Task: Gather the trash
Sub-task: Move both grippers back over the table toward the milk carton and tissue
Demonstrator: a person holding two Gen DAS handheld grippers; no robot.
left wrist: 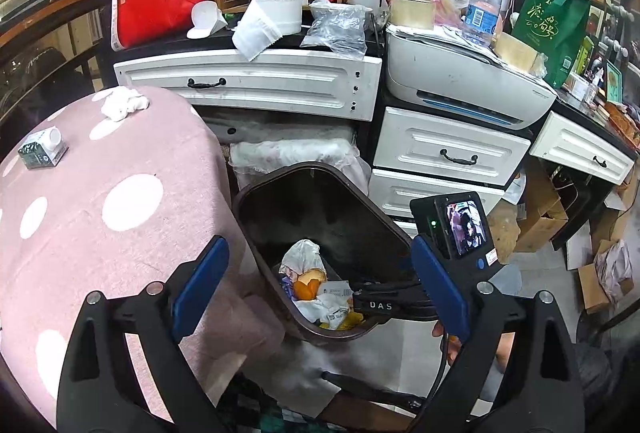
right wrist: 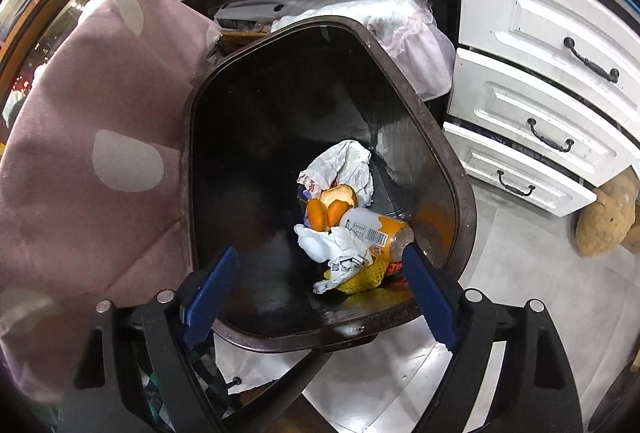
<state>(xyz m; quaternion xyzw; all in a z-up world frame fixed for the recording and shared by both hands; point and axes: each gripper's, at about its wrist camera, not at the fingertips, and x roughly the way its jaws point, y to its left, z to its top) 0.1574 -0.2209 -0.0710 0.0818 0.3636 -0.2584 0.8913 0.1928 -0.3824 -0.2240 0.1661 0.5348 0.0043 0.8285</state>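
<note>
Right gripper [right wrist: 320,297] wide open, empty, over dark brown plastic bin [right wrist: 460,169]; left gripper [left wrist: 320,293] same. Next: crumpled white tissue [left wrist: 123,104] on far pink dotted tablecloth [left wrist: 80,233]; pinch centre.

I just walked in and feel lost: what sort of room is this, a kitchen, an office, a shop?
Probably a cluttered home corner used as both office and storeroom. A printer sits on white drawers, bottles and bags crowd the counter, and a dark trash bin stands beside a pink dotted tablecloth.
</note>
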